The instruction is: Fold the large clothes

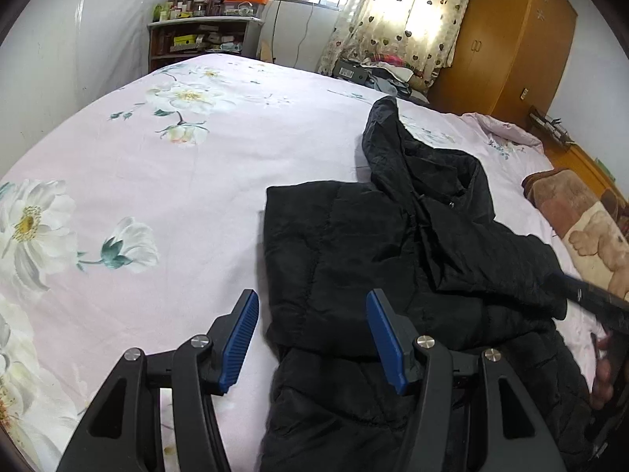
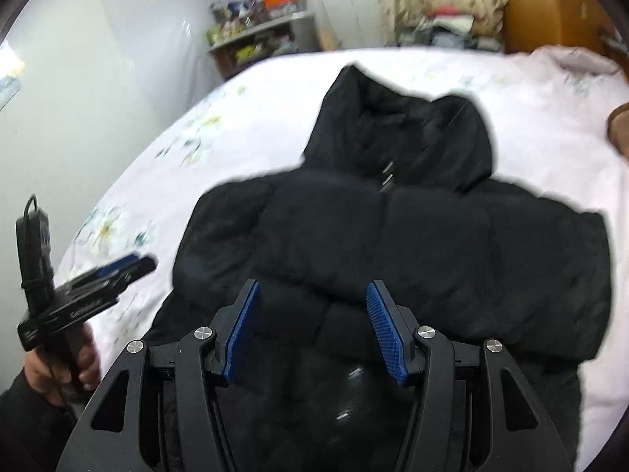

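**Black jacket lies on the bed, both tools open above it**

Across the left of the left wrist view spreads the pink flowered bed sheet (image 1: 165, 165), with a cluttered shelf (image 1: 200, 35) at the upper left by the wall. The left tool (image 1: 312, 338) fills the lower middle, its blue pads standing apart with nothing gripped; the left pad is over bare sheet, the right one over the black hooded jacket (image 1: 393, 259). That jacket lies on the bed from centre to lower right, hood pointing up the frame, one sleeve folded across the body. A wooden wardrobe (image 1: 507, 39) stands at the upper right.

At the left edge of the blurred right wrist view a hand (image 2: 59, 369) holds the other tool. The right tool (image 2: 312, 332) at lower centre is open and empty, hanging over the jacket's body.
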{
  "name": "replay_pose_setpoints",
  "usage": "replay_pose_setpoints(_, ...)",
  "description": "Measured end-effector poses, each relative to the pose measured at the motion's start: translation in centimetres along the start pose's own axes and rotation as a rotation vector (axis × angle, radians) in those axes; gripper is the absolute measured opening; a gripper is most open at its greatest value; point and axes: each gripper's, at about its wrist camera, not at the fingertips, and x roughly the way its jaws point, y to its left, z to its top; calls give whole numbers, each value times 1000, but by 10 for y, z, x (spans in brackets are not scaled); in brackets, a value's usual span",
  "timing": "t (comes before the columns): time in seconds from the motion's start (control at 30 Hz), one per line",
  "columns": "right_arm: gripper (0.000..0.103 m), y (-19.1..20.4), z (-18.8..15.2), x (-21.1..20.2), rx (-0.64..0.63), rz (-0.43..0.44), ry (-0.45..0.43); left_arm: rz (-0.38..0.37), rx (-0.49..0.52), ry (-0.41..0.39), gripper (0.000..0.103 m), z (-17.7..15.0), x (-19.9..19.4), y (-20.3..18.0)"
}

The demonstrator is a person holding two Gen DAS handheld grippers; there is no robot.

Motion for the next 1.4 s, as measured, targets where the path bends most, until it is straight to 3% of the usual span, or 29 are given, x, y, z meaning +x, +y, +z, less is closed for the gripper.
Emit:
replay_pose_setpoints(0.17,56,-42,34,28,105,-95,-7,-38,24,-6,60,7,8,-16)
replay_pose_setpoints(0.37,56,2,34,77,-32,-36,43,-35,26,29,60,0,29,-13)
replay_pose_setpoints(0.5,55,6,12,118,9,-21,137,-30,21,44,60,-5,35,-4)
replay_pose_setpoints(0.67,53,11,-21,109,3,23,146,-30,17,50,60,-8,38,2)
replay_pose_setpoints(0.8,53,15,-17,95,-3,46,176,-35,36,44,60,-7,30,-3)
replay_pose_setpoints(0.9,53,9,-3,55,14,79,86,-46,54,24,61,-1,20,-12)
replay_pose_setpoints(1.03,53,-40,4,6,93,-15,-34,-86,83,30,63,9,20,-41)
replay_pose_setpoints(1.23,53,-148,3,-9,235,-231,-68,-181,159,46,63,30,51,-108)
replay_pose_setpoints(1.3,51,-178,5,-1,274,-262,-65,-182,179,63,54,28,70,-123)
replay_pose_setpoints(1.33,45,-193,5,7,295,-288,-51,-152,194,84,40,24,83,-128)
replay_pose_setpoints(1.4,42,-216,2,23,332,-319,-19,-106,197,151,36,13,111,-128)
